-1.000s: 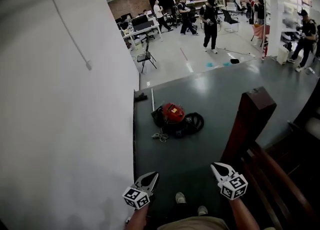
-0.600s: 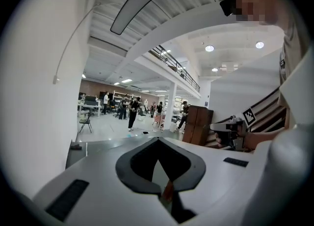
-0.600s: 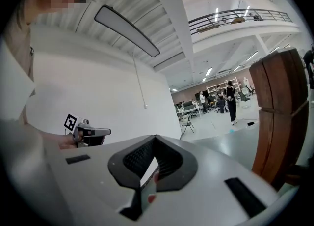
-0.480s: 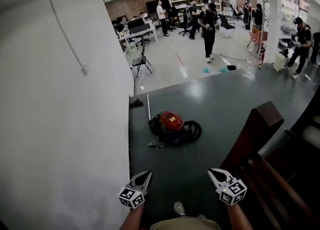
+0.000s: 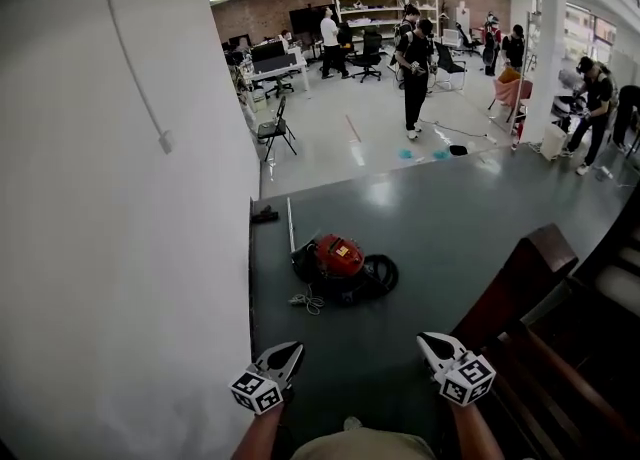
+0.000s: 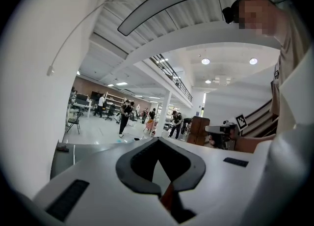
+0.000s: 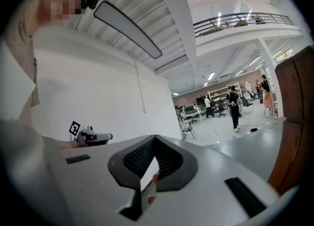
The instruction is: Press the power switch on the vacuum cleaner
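Note:
The vacuum cleaner (image 5: pixel 338 256) lies on the dark floor ahead, a red body with a black hose coiled at its right (image 5: pixel 378 275) and a pale cord (image 5: pixel 303 300) at its front left. Both grippers are held level at the bottom of the head view, well short of it and apart from it. My left gripper (image 5: pixel 292 350) is shut and holds nothing; its jaws meet at the tip in the left gripper view (image 6: pixel 158 139). My right gripper (image 5: pixel 428 341) is likewise shut and empty (image 7: pixel 155 137). The power switch is too small to make out.
A white wall (image 5: pixel 120 248) runs along the left. A brown wooden stair post (image 5: pixel 520 278) and railing stand at the right. A small dark object (image 5: pixel 264 215) and a thin white strip (image 5: pixel 290 226) lie by the wall. Several people (image 5: pixel 415 58) and a chair (image 5: pixel 272 130) are far off.
The whole view has advanced toward the vacuum cleaner, which now sits lower and closer in the head view. Both grippers moved forward with the person and stayed shut.

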Demonstrator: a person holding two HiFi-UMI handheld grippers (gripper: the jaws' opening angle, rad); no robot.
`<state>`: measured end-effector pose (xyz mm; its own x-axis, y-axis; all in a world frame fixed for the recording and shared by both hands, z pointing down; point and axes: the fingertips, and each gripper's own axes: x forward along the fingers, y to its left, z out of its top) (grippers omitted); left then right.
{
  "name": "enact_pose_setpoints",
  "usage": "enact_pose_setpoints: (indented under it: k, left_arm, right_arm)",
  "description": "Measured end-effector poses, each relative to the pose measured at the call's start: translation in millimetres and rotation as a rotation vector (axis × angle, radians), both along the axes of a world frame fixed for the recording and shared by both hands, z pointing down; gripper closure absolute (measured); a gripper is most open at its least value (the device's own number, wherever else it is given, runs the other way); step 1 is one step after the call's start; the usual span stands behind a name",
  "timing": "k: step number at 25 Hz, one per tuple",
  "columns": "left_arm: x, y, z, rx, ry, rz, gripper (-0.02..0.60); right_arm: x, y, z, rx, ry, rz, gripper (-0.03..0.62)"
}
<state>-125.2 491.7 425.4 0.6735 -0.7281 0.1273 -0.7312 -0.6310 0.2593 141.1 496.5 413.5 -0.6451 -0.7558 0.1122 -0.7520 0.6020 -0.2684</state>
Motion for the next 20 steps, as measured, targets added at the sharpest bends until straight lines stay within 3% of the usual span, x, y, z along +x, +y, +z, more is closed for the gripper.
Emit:
enact_pose_setpoints:
  k: [7, 13, 20]
  left_arm:
    - [-8.7, -33.2, 1.0, 0.020, -0.003, 0.030, 0.578]
    - [-5.0, -55.8, 8.5, -0.001, 0.009, 0.035, 0.578]
    - [11.0, -106.8, -0.2, -0.013, 0.011, 0.019, 0.578]
  right_arm:
    - [-28.7, -36.2, 19.1, -0.015, 0.046, 0.040, 0.585]
    - [-23.5, -77.9, 28.7, -0.036, 0.073, 0.063, 0.586]
    - [-16.6, -152.5, 26.9, 0.042, 0.203, 0.043, 0.586]
